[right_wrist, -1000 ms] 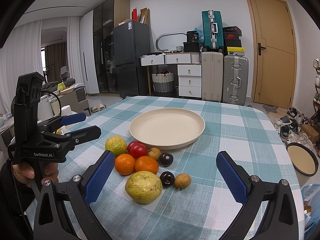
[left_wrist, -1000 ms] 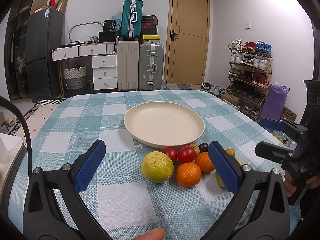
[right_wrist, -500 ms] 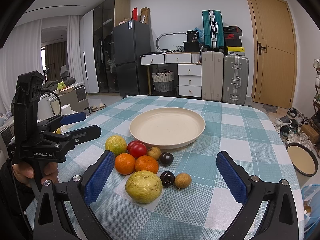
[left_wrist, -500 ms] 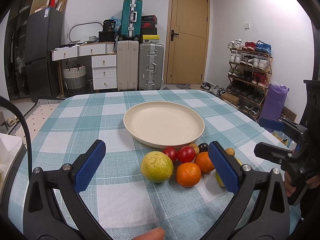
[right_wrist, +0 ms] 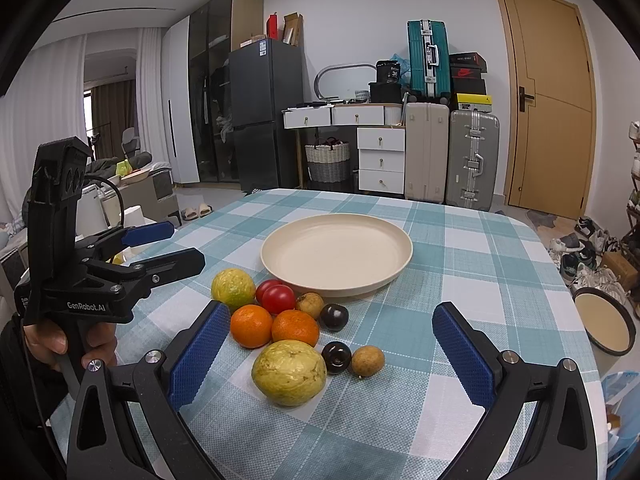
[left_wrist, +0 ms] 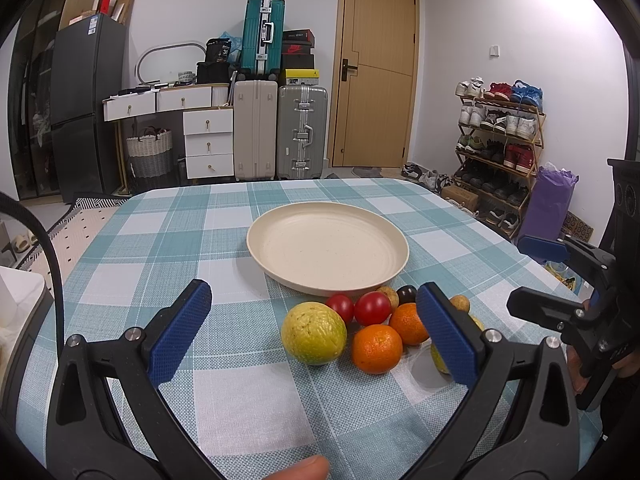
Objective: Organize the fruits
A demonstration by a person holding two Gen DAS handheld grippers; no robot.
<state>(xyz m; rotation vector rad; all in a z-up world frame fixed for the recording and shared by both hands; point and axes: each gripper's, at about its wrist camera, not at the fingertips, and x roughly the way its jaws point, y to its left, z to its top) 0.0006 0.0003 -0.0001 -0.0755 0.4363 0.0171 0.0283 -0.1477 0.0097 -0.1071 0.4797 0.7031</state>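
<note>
An empty cream plate sits mid-table. In front of it lies a cluster of fruit: two yellow-green guavas, two oranges, two red tomatoes, two dark plums and two small brown fruits. My left gripper is open and empty, just short of the guava and oranges. My right gripper is open and empty, its fingers either side of the nearest guava and plum, above the cloth.
The table has a teal-and-white checked cloth. The right gripper shows at the table's right edge in the left wrist view; the left gripper shows at the left edge in the right wrist view. Suitcases, drawers and a shoe rack stand beyond.
</note>
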